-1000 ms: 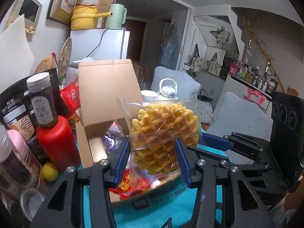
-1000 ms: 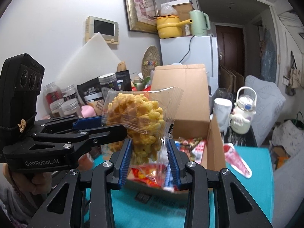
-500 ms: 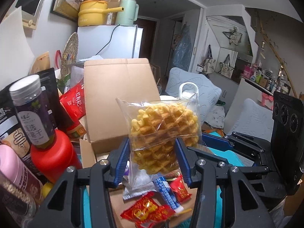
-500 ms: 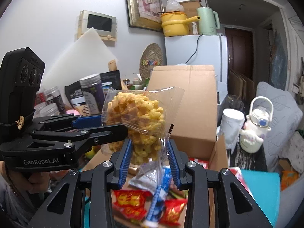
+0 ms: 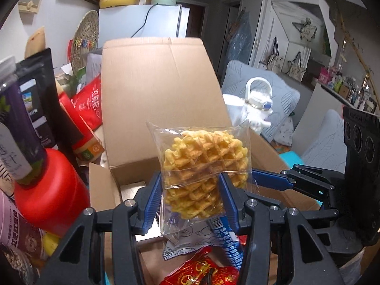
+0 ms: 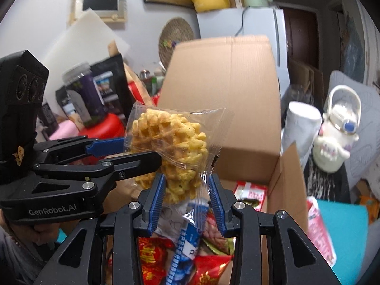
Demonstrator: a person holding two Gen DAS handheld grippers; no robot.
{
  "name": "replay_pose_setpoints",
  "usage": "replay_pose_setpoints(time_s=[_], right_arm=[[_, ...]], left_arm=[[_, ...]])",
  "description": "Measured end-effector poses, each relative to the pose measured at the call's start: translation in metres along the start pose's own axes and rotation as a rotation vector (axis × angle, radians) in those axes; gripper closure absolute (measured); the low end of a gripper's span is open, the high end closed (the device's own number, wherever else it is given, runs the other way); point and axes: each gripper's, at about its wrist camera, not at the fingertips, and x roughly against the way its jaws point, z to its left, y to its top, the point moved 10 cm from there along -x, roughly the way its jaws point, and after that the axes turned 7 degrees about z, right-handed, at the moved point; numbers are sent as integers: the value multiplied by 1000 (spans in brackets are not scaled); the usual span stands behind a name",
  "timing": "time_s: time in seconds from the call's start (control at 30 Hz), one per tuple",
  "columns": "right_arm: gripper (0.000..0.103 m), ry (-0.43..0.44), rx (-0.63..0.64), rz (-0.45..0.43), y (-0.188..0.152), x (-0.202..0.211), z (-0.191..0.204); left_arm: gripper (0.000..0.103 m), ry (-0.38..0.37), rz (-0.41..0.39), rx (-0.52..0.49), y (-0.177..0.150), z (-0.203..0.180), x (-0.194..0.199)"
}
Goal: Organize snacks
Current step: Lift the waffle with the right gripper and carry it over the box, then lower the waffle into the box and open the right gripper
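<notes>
A clear packet holding a yellow waffle cracker hangs upright above the open cardboard box. My left gripper is shut on the packet's lower half, its blue pads pressing both sides. The right gripper's blue finger meets the packet's right edge. In the right wrist view, the waffle packet stands between the pads of my right gripper, which is shut on its bottom. There the left gripper clamps it from the left. Below lie a blue-and-white packet and red packets inside the box.
A red bottle and a dark purple jar crowd the box's left side, with snack bags behind. A white cup and white teapot stand to the right. The teal mat shows at the right.
Both grippers have moved forward and down together with the waffle packet. The box is nearer, and the snacks inside it now lie right under the fingers.
</notes>
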Motion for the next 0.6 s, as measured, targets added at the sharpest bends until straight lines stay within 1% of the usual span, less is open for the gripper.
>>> replay_pose_setpoints(time_s=[0.13, 0.33, 0.4, 0.57, 0.6], right_arm=[[66, 8, -35, 46, -8, -13, -5], [66, -7, -54, 109, -18, -28, -8], [66, -6, -59, 121, -20, -31, -9], [66, -3, -73, 137, -22, -33, -10], [64, -2, -75, 140, -22, -33, -11]], left_arm=[[55, 1, 37, 5, -5, 3, -11], [55, 31, 89, -8, -13, 5, -23], [55, 37, 101, -11, -14, 5, -26], [55, 24, 113, 5, -16, 6, -28], [55, 19, 119, 9, -17, 6, -29]])
